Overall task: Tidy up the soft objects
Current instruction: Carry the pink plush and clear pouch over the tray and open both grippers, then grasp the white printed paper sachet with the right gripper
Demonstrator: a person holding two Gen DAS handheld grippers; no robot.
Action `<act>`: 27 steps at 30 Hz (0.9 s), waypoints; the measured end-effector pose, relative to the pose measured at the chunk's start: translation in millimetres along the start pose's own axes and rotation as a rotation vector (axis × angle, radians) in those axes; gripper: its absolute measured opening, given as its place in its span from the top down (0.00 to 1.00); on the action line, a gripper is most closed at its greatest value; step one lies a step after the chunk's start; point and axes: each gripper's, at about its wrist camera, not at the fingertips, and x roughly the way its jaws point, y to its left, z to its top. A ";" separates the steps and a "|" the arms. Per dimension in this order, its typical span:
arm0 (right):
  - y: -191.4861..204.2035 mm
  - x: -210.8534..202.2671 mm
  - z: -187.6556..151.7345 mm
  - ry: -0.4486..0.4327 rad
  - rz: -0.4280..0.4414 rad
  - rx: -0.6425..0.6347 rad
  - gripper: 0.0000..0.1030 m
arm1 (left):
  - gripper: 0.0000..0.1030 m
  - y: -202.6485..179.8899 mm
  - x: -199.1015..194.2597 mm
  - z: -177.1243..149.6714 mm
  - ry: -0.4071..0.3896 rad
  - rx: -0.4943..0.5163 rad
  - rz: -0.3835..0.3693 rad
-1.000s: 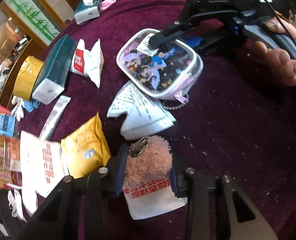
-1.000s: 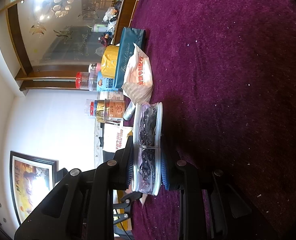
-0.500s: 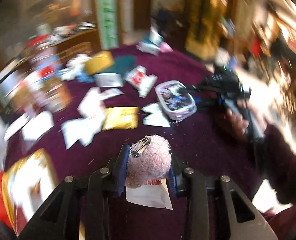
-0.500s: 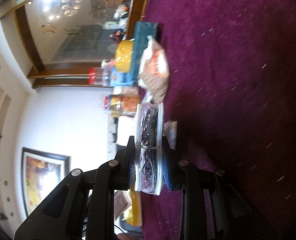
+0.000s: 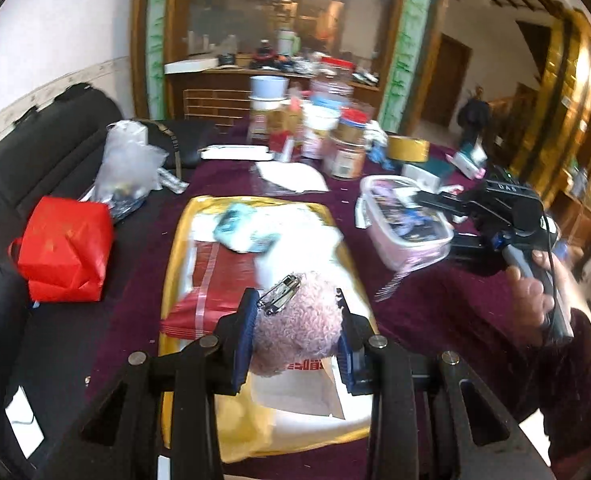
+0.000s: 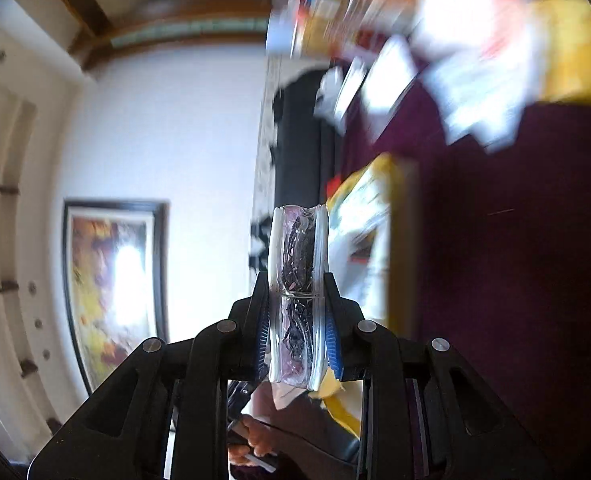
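Left wrist view: near to far, as you hold it.
Left gripper: your jaws are clamped on a fuzzy pink plush ball with a silver metal clip on top; both blue pads press into its sides.
Under the ball: a white paper packet with red print lies on a big flat yellow-edged plastic bag spread over the dark purple tablecloth.
Left of bag: a red plastic bag, crumpled, sits near the table edge; behind it a clear plastic bag.
Right side: your right hand grips the handle of the right gripper, which holds a clear rounded pouch with cartoon print raised off the cloth.
Far end: jars, a tape roll and boxes crowd the table, blurred.
Right wrist view: heavy blur beyond the fingers.
Right gripper, close: your jaws have just been easing apart a little, yet the pouch sits edge-on between the pads, touching both.
Beyond: the yellow bag and purple cloth; a framed painting on the white wall.
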 end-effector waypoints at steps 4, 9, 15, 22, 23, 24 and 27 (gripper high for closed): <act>16.1 83.3 -4.0 0.054 0.013 -0.009 0.75 | 0.64 26.4 15.4 -5.6 0.041 -0.090 -0.034; 21.4 146.3 -5.0 0.061 -0.113 -0.053 0.70 | 0.62 14.9 30.2 -15.9 0.066 -0.049 -0.068; 42.2 172.1 9.9 0.068 -0.264 -0.231 0.55 | 0.54 11.7 42.3 -25.9 0.119 -0.071 -0.163; 44.4 89.3 6.2 -0.051 -0.235 -0.240 0.38 | 0.53 29.4 17.6 -26.7 0.035 -0.195 -0.240; 42.7 74.9 1.5 -0.066 -0.255 -0.258 0.38 | 0.53 26.0 14.6 -28.0 0.022 -0.193 -0.246; 41.1 59.9 -1.3 -0.084 -0.281 -0.281 0.38 | 0.53 22.3 12.5 -28.9 0.007 -0.186 -0.249; 34.5 -3.2 -12.3 -0.180 -0.419 -0.367 0.38 | 0.50 9.5 9.1 -29.5 -0.038 -0.156 -0.269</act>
